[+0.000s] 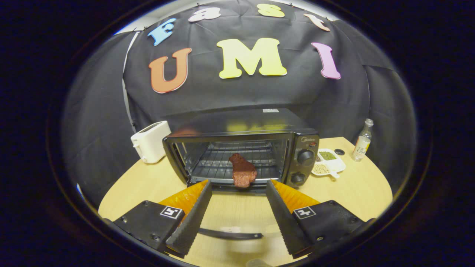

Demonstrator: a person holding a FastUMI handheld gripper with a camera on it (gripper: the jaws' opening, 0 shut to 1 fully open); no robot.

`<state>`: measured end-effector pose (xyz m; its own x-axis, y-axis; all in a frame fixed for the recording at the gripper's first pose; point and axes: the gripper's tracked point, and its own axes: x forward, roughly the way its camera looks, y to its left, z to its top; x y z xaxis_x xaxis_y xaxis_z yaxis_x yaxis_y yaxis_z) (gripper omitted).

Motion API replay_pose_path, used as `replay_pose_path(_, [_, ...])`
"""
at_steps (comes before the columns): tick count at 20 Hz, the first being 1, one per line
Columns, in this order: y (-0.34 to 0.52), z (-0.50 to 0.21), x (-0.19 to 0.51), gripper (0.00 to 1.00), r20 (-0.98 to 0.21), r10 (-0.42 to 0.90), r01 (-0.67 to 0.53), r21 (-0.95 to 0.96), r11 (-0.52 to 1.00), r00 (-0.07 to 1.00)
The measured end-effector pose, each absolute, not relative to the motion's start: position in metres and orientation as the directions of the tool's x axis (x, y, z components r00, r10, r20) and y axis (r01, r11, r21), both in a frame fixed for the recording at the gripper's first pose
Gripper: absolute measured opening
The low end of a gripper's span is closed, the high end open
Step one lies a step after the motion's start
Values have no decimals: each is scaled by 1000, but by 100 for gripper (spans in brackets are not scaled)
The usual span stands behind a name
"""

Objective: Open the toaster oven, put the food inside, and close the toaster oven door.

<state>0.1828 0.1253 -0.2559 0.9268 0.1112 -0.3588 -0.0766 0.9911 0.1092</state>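
The black toaster oven (259, 126) stands on the wooden table with its door swung down flat towards me. The door's dark handle (230, 234) lies low between my fingers. A reddish-brown piece of meat (243, 172) rests on the front edge of the wire rack (222, 163) inside the oven, partly overhanging it. My gripper (238, 184) is open just in front of the oven mouth, above the lowered door. Its fingertips stand either side of the meat without touching it.
A white toaster (150, 142) stands left of the oven. To the oven's right lie a white divided dish (330, 165) with beans, a small black cap (339, 151) and a clear bottle (363, 142). The oven's two knobs (305, 157) face me.
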Motion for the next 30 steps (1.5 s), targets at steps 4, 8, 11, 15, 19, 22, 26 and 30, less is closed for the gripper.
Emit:
replay_pose_path(4, [114, -259, 140, 94, -387, 117, -97, 70, 993, 915])
replay_pose_path(8, [107, -272, 107, 94, -424, 127, -109, 65, 992, 897])
replay_pose_path(11, [108, -290, 89, 94, -455, 133, -119, 58, 991, 880])
replay_pose_path(15, [112, -324, 77, 94, -508, 134, -119, 62, 991, 851])
replay_pose_path(19, [119, -363, 76, 94, -570, 133, -111, 73, 991, 811])
replay_pose_path(22, [126, -382, 82, 94, -597, 130, -108, 74, 991, 792])
replay_pose_path(26, [138, -397, 101, 94, -613, 128, -102, 77, 992, 780])
replay_pose_path(30, [144, -405, 114, 94, -626, 113, -82, 79, 994, 772])
